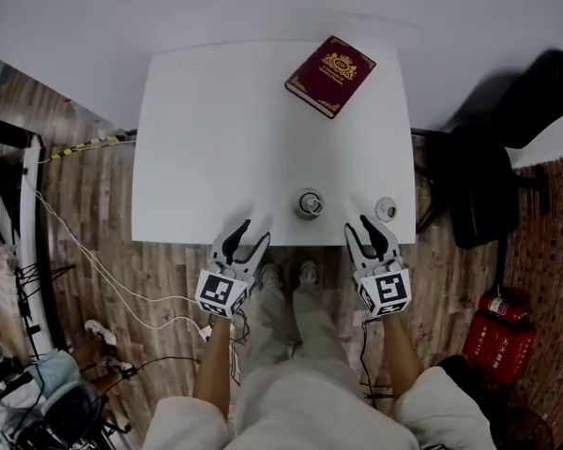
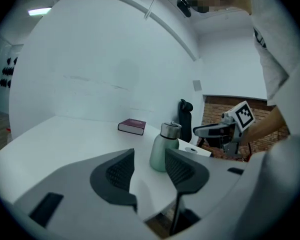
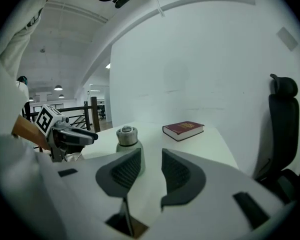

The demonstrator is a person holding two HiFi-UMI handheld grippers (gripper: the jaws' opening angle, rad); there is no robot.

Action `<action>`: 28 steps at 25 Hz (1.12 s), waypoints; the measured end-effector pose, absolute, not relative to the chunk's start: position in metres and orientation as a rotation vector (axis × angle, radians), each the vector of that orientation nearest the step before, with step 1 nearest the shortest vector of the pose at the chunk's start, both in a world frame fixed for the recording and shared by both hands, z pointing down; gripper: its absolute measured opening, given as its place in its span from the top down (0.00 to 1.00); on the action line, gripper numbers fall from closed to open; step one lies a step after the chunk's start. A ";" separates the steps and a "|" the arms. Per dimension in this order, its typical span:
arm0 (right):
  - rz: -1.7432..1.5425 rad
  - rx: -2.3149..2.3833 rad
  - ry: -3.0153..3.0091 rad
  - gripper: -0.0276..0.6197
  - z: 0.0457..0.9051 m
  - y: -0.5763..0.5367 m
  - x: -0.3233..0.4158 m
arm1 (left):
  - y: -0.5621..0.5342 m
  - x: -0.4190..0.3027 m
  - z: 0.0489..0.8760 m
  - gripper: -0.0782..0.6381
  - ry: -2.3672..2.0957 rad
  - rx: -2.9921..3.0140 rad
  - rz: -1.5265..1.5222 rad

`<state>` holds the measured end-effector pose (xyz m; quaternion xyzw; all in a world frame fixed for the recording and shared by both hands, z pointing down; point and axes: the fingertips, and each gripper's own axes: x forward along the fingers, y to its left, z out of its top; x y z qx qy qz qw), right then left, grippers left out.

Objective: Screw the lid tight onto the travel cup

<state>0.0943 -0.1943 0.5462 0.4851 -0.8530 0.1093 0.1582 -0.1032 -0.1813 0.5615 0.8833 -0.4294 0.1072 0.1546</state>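
Observation:
The pale green travel cup (image 1: 309, 203) with a steel neck stands upright near the front edge of the white table (image 1: 216, 139). A small round lid (image 1: 386, 209) lies on the table to its right, near the front right corner. My left gripper (image 1: 247, 231) hovers at the front edge, left of the cup, jaws apart and empty. My right gripper (image 1: 369, 230) sits just in front of the lid, also parted and empty. In the left gripper view the cup (image 2: 164, 151) and lid (image 2: 191, 149) lie beyond my left gripper (image 2: 149, 166). In the right gripper view the cup (image 3: 126, 134) stands past my right gripper (image 3: 151, 166).
A dark red book (image 1: 330, 75) lies at the table's far right side. A black office chair (image 1: 488, 176) stands to the right of the table and a red fire extinguisher (image 1: 502, 336) on the floor nearby. Cables run across the wooden floor on the left.

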 end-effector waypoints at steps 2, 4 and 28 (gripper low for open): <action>0.326 1.400 -2.412 0.83 0.548 -0.190 0.102 | -0.179 -0.110 0.557 0.68 -1.272 2.522 0.307; 0.331 1.407 -2.394 0.92 0.548 -0.187 0.105 | -0.176 -0.115 0.553 0.79 -1.294 2.515 0.304; 0.174 1.484 -2.447 0.96 0.430 -0.202 0.113 | -0.194 -0.115 0.437 0.88 -1.362 2.587 0.269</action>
